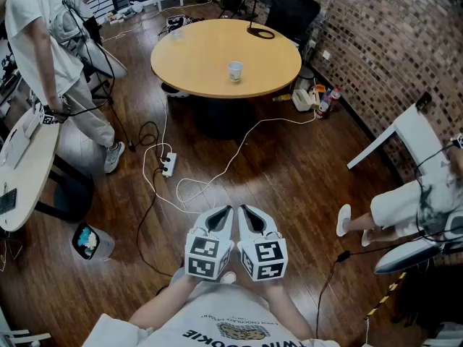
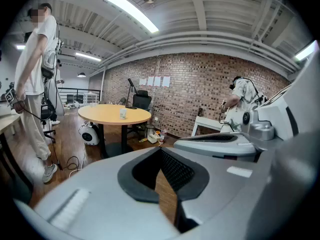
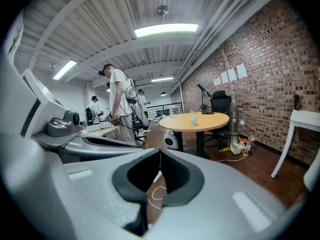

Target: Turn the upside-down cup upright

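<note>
A small white cup (image 1: 235, 71) stands near the middle of a round wooden table (image 1: 195, 56) far ahead; it is too small to tell which way up it is. The same cup (image 2: 123, 113) shows in the left gripper view, and the cup (image 3: 193, 119) in the right gripper view. My left gripper (image 1: 226, 210) and right gripper (image 1: 243, 210) are held side by side close to my body, over the wooden floor, far from the table. Both point toward the table. Each has its jaws closed together with nothing between them: left gripper (image 2: 160, 150), right gripper (image 3: 160, 152).
White cables and a power strip (image 1: 168, 165) lie on the floor between me and the table. A person (image 1: 51, 56) stands at the left by a white desk (image 1: 25, 165). Another person (image 1: 412, 204) sits at the right. A small bin (image 1: 90, 241) stands at lower left.
</note>
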A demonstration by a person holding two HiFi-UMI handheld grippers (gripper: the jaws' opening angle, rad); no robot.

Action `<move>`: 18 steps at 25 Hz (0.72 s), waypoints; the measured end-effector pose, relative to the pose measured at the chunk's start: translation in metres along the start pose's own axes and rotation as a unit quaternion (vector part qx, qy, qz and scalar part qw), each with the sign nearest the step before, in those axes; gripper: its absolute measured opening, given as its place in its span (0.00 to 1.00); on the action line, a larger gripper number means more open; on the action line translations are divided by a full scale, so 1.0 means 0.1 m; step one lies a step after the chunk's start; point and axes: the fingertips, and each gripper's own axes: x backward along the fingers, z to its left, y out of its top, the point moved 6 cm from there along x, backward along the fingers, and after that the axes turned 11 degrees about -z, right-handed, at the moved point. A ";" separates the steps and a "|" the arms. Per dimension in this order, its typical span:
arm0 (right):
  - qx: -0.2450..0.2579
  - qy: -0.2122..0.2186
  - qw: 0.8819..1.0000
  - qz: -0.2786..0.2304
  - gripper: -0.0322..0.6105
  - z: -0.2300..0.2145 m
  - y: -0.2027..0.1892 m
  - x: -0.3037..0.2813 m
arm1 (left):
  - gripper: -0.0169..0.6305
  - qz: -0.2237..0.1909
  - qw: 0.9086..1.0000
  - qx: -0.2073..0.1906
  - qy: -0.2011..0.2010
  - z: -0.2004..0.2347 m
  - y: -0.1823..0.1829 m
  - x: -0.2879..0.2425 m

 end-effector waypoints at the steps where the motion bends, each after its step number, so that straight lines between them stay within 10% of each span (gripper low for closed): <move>1: -0.001 0.001 1.000 -0.001 0.06 -0.05 -0.01 -0.06 | 0.04 0.000 1.000 -0.001 0.000 0.02 0.00 -0.07; 18: 0.009 -0.033 0.999 0.016 0.06 -0.51 0.27 -1.94 | 0.04 0.009 0.999 0.017 -0.047 1.37 0.43 -1.55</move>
